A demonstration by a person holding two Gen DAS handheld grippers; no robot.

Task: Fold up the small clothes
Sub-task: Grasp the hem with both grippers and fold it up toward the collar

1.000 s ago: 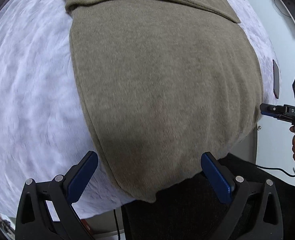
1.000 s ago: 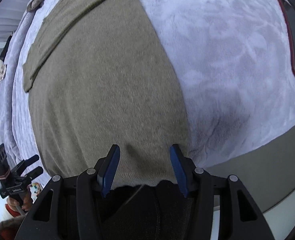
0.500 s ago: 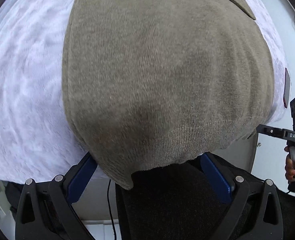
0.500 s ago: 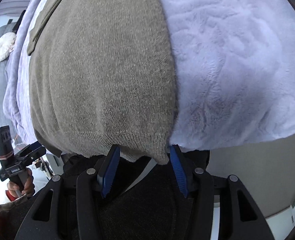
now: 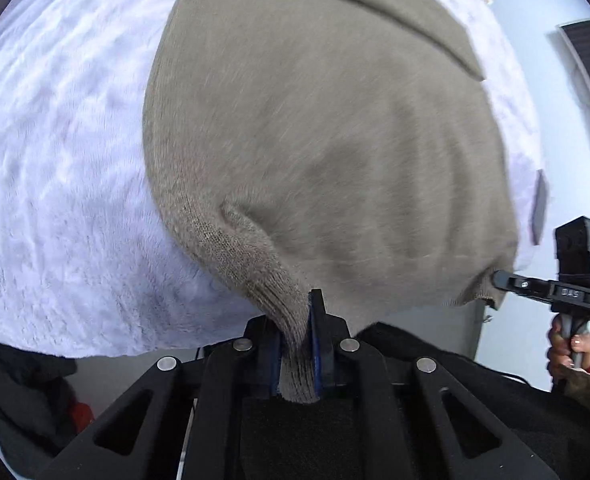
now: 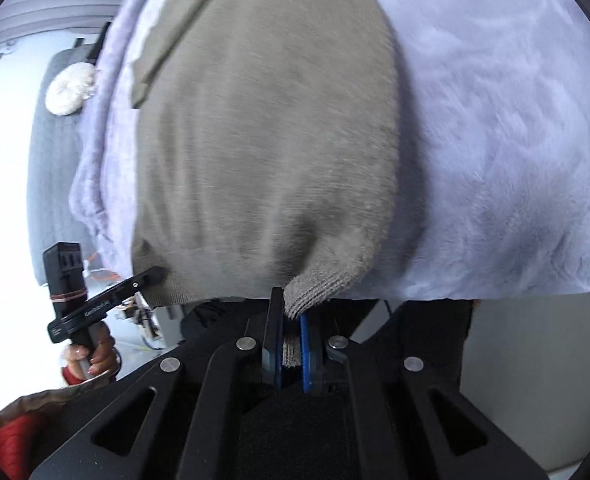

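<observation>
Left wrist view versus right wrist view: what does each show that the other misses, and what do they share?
Only the left wrist view shows the left gripper shut on the sweater hem's left corner, and a dark flat object at the blanket's far edge. Only the right wrist view shows the right gripper clamping the right corner, plus a round cream cushion. Both show the olive sweater flat on the lavender blanket, and the opposite gripper at the hem.
</observation>
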